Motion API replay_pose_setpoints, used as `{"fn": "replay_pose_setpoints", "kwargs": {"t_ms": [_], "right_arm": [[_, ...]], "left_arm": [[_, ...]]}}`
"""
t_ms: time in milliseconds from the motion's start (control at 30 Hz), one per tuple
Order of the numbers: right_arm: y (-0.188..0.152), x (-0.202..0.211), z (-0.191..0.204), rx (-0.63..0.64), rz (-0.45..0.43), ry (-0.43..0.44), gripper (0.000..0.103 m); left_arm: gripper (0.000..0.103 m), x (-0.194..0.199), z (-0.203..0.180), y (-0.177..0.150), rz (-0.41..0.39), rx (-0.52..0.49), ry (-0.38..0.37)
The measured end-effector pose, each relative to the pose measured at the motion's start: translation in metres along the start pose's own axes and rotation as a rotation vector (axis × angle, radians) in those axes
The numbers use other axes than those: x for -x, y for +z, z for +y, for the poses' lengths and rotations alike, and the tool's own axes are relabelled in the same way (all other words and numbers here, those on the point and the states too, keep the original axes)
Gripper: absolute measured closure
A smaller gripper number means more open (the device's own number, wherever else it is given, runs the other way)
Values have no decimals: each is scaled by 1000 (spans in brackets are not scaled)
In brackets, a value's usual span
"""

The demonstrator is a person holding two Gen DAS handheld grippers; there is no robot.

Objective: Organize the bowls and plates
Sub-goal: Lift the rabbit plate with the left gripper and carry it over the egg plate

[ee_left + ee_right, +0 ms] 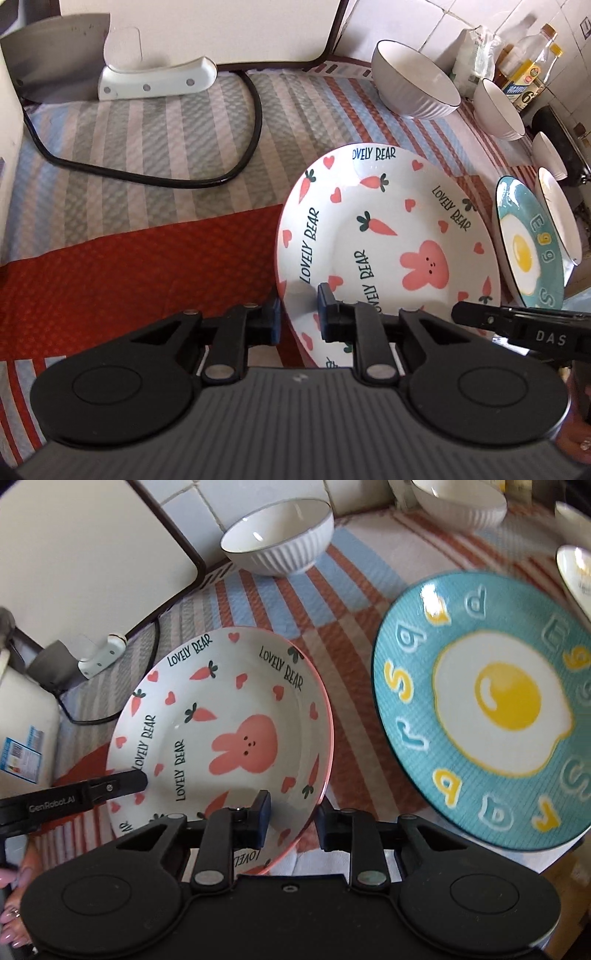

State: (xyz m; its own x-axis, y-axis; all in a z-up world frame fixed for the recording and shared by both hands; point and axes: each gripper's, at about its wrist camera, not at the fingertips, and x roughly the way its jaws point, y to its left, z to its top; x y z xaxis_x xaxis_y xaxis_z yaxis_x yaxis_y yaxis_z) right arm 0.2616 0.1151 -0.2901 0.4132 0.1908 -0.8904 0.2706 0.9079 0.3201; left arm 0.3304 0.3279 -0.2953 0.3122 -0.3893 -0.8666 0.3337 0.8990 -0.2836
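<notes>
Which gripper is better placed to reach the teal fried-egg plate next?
Probably the right gripper: the round teal fried-egg plate lies beside it, while the left gripper sits at the far edge of the white rabbit-print plate.

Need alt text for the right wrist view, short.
The right hand-held gripper straddles the near rim of a white bunny-print "Lovely Bear" plate on a striped cloth, with the left hand-held gripper reaching over its left rim. A teal fried-egg plate lies right; a white ribbed bowl behind.
</notes>
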Motion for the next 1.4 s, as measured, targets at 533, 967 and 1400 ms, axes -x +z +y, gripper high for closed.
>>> {"fn": "replay_pose_setpoints", "kwargs": {"t_ms": [533,967,1400], "right_arm": [[12,49,-14,92,-66,39,80],[4,75,-28,141,-142,66,80],[-3,141,-97,22,-251,-24,79]], "left_arm": [[86,33,-32,-7,-27,-44,41],[86,55,-62,-10,-78,-125,21],[85,39,-152,12,-31,-305,-112]]}}
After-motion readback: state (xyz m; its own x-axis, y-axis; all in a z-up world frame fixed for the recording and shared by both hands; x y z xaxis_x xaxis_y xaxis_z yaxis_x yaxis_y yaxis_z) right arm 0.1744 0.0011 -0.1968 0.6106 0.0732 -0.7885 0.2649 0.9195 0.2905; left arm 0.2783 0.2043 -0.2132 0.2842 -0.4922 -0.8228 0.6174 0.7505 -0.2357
